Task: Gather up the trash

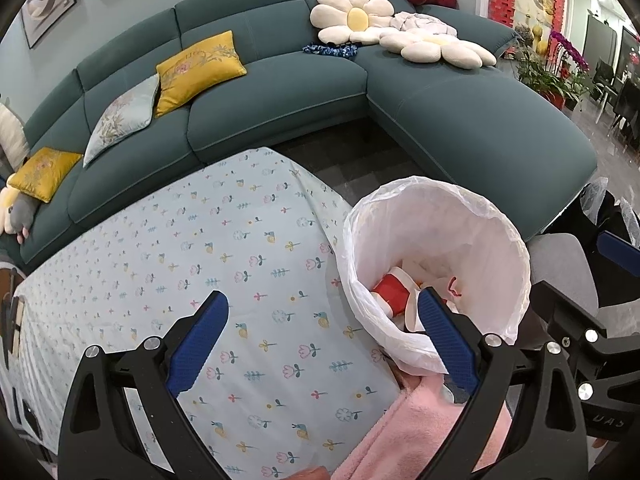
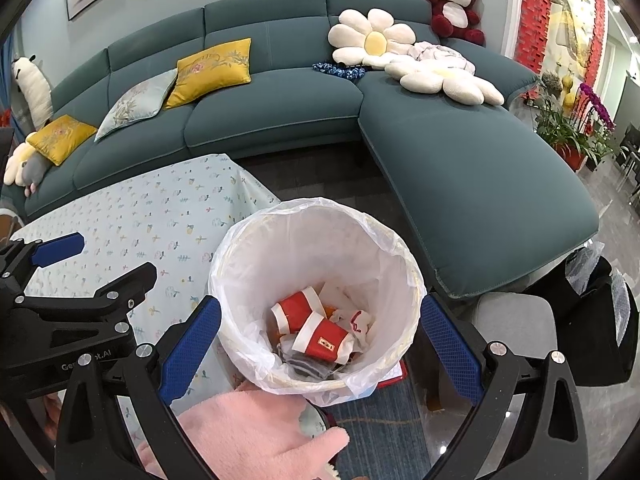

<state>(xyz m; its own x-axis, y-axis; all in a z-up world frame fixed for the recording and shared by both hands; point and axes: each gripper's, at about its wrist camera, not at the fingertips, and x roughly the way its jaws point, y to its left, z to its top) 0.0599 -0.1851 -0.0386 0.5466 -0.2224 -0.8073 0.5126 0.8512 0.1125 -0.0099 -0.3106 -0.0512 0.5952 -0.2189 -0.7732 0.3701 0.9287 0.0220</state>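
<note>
A round trash bin [image 2: 320, 205] with a white plastic liner stands beside the table. At its bottom lie two red-and-white paper cups [image 2: 308, 322], crumpled wrappers and tissue. My right gripper [image 2: 320, 305] hovers open over the bin's mouth, with nothing between its blue pads. My left gripper [image 1: 323, 298] is open and empty too, over the flowered tablecloth [image 1: 224, 248]. Its right finger reaches across the bin's [image 1: 500, 216] near rim, where the cups [image 1: 390, 290] show. The left gripper [image 2: 118, 256] also appears at the left of the right wrist view. A pink fluffy sleeve [image 2: 248, 428] lies under both grippers.
A teal corner sofa [image 2: 280, 120] with yellow cushions, flower pillows and a red plush bear curves behind the table and bin. A grey stool [image 2: 516, 320] and a black bag [image 2: 600, 320] stand right of the bin. Potted plants [image 2: 576, 132] are at far right.
</note>
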